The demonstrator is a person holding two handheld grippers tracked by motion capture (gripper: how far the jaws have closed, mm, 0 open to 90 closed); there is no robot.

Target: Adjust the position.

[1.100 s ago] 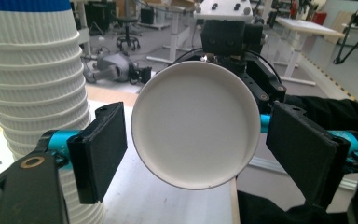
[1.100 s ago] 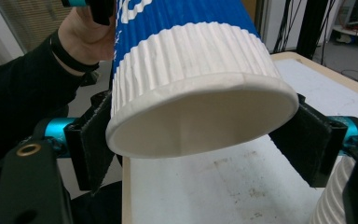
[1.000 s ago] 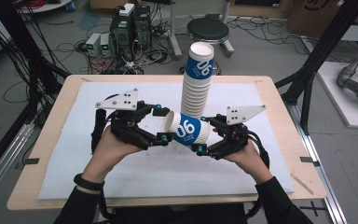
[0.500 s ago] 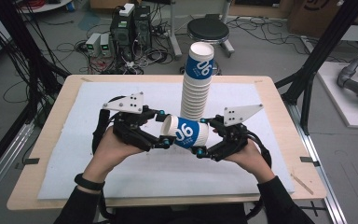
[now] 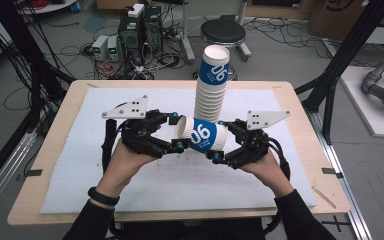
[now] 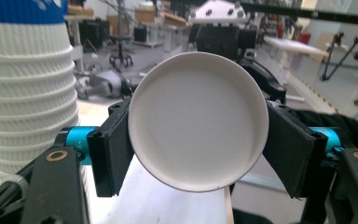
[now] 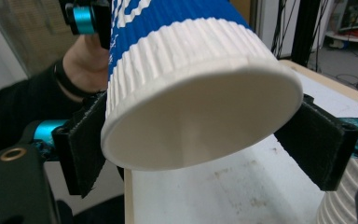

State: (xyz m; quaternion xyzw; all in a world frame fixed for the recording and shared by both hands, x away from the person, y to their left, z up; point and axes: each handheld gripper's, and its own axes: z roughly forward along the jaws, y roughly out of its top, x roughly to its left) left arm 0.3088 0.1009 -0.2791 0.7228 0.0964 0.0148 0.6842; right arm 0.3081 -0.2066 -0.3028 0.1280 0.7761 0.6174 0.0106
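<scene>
A white ribbed paper cup (image 5: 202,134) with a blue band lies on its side in the air above the white mat (image 5: 145,195). My left gripper (image 5: 176,131) is shut on the cup's mouth end, and both pads (image 6: 112,149) press its rim (image 6: 198,119). My right gripper (image 5: 221,141) straddles the cup's base (image 7: 200,126). Its jaws have just been opening, and the right pad (image 7: 317,149) stands off the cup wall. Just behind, a tall stack of the same cups (image 5: 211,92) stands upright on the mat.
The mat covers most of a wooden table (image 5: 300,100). The cup stack (image 6: 28,93) rises close beside both grippers. Black frame posts (image 5: 340,60) flank the table. Computers (image 5: 140,25), cables and a stool (image 5: 223,32) sit on the floor beyond.
The left jaws have closed on the cup's mouth end. The right jaws have spread wider around its base. Both hands and the cup stayed where they were.
</scene>
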